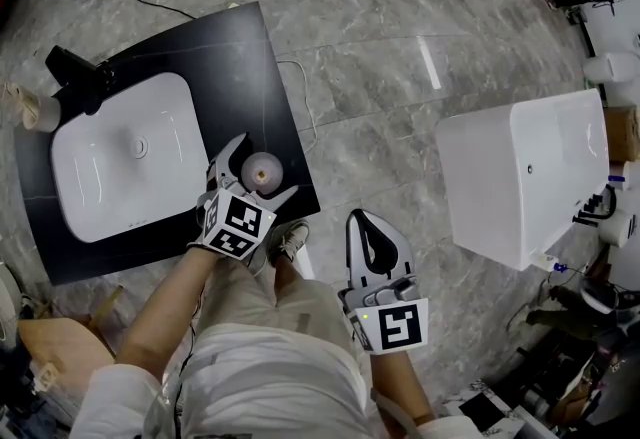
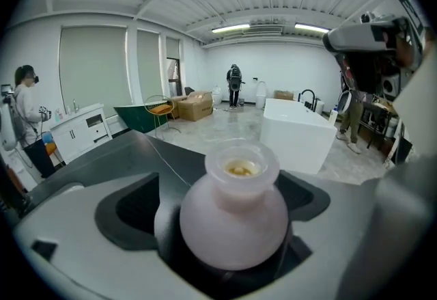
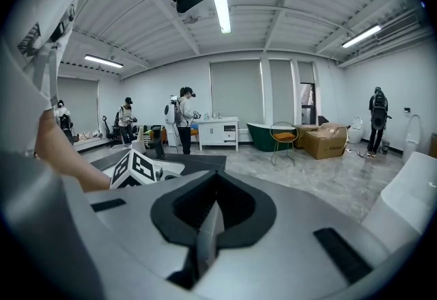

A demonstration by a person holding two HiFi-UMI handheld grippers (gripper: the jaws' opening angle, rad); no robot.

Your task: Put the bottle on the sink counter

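A small round pale pink bottle [image 1: 264, 170] with a wide open neck stands upright on the black sink counter [image 1: 250, 57], near its right front corner. My left gripper [image 1: 266, 165] is open around it, one jaw on each side, and the pads do not press on it. In the left gripper view the bottle [image 2: 234, 216] fills the space between the jaws, with the dark counter [image 2: 136, 148] behind it. My right gripper [image 1: 364, 223] hangs over the floor beside my leg, its jaws shut together and empty, as the right gripper view also shows [image 3: 209, 220].
A white basin [image 1: 130, 157] is set into the counter left of the bottle, with a black faucet [image 1: 80, 77] behind it. A large white unit [image 1: 525, 177] stands on the grey marble floor to the right. My shoe [image 1: 287, 240] is by the counter's corner.
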